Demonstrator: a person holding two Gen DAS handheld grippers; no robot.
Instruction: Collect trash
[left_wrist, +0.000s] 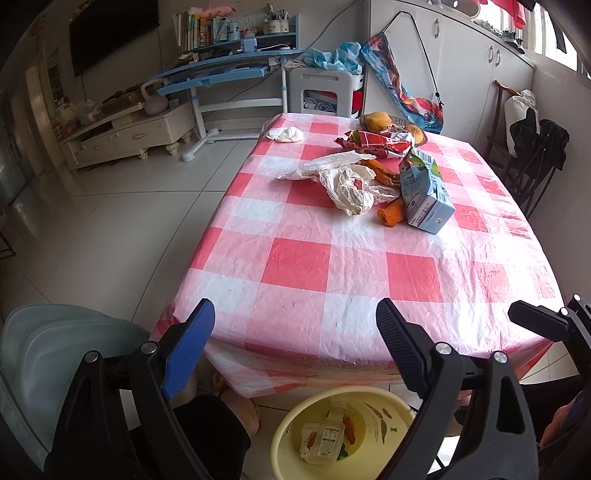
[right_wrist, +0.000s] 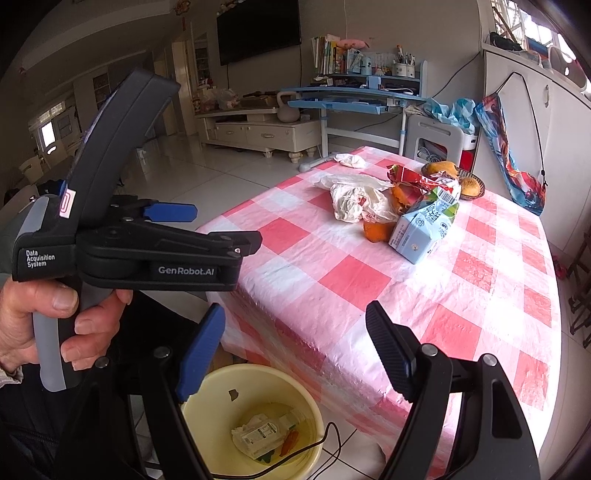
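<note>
Both my grippers hang near the table edge, nothing in either. My left gripper (left_wrist: 295, 325) has its jaws spread wide over the checked tablecloth (left_wrist: 295, 258); my right gripper (right_wrist: 295, 328) is parted too, empty. Below the table edge on the floor sits the yellow bucket (left_wrist: 284, 435), a plastic bottle (left_wrist: 327, 437) and crumpled scraps lying inside. Up on the cloth, well ahead of me, the trash is heaped together: a blue milk carton (left_wrist: 424, 192) on its side, a white plastic bag (left_wrist: 347, 184) touching orange peel (left_wrist: 391, 212), a red wrapper (left_wrist: 373, 142) behind. A crumpled tissue (left_wrist: 286, 133) lies apart at the far corner.
</note>
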